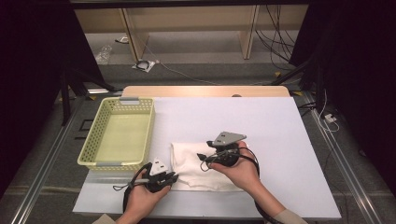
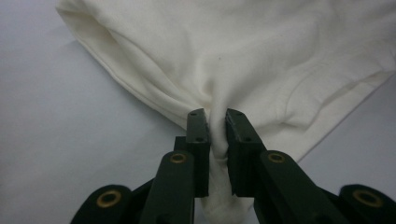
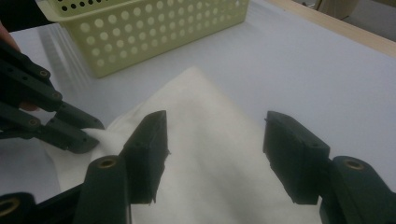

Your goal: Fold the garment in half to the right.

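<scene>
On the worktop, near edge: a white cloth (image 1: pixel 198 165) lies folded on the white worktop (image 1: pixel 280 140), just right of a yellow perforated basket (image 1: pixel 119 133).
Left hand: comes in from the bottom of the high view, palm wrapped round the left claw (image 1: pixel 172 176), which lies low and points right at the cloth's near left corner.
Left claw state: jaws drawn together on a bunched pinch of the cloth (image 2: pixel 233 60); the fabric puckers up between the pads in the left gripper view.
Right hand: forearm angles in from the lower right, hand raised over the cloth's right part, its right claw (image 1: pixel 201 157) pointing left.
Right claw state: jaws stand well apart above the cloth (image 3: pixel 205 154), nothing between them.
Basket: stands left of the cloth, apart from it; its perforated wall (image 3: pixel 154 32) shows beyond the cloth in the right gripper view.
</scene>
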Demonstrator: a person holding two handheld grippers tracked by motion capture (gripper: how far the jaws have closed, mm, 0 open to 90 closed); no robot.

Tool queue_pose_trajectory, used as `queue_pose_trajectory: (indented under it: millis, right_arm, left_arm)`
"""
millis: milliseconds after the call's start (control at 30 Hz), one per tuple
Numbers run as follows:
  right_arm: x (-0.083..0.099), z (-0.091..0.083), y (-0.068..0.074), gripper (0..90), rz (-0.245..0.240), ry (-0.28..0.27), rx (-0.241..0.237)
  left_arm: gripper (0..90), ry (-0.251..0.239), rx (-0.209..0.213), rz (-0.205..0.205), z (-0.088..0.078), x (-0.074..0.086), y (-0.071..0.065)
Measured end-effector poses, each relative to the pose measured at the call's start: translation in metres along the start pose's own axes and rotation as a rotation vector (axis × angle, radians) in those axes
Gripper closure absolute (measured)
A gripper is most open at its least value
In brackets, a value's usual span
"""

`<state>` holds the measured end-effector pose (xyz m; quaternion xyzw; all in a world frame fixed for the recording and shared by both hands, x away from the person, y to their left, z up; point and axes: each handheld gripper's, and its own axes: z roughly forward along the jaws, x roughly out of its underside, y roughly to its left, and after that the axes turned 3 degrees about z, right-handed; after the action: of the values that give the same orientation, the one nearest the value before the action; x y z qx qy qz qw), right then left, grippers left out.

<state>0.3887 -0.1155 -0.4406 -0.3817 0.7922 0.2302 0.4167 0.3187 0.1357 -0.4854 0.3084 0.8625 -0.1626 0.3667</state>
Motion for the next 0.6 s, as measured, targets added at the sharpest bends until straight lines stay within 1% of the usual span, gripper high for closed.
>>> queue_pose_trajectory:
  millis: [67, 133, 167, 367, 500, 600]
  right_arm:
    - [-0.005, 0.006, -0.001, 41.2, -0.008, 0.014, -0.007]
    - [-0.01, 0.013, -0.001, 41.3, 0.0, 0.022, -0.014]
    - [-0.012, 0.016, -0.002, 41.3, -0.013, 0.026, -0.014]
    - [-0.024, 0.036, -0.002, 42.2, -0.016, 0.058, -0.032]
    - [-0.029, 0.049, -0.003, 44.8, -0.023, 0.087, -0.041]
    - [-0.031, 0.06, -0.003, 46.1, -0.019, 0.11, -0.051]
  left_arm:
    - [80.3, 0.0, 0.001, -0.001, 0.0, 0.0, 0.0]
    - [80.3, 0.001, 0.002, -0.001, 0.0, 0.0, 0.0]
    - [80.3, 0.004, 0.002, -0.001, 0.0, 0.0, 0.0]
    - [80.3, 0.003, 0.005, -0.004, -0.001, 0.0, 0.0]
    - [80.3, 0.007, 0.009, -0.007, -0.001, 0.0, 0.001]
    - [80.3, 0.009, 0.012, -0.012, -0.001, 0.0, 0.001]
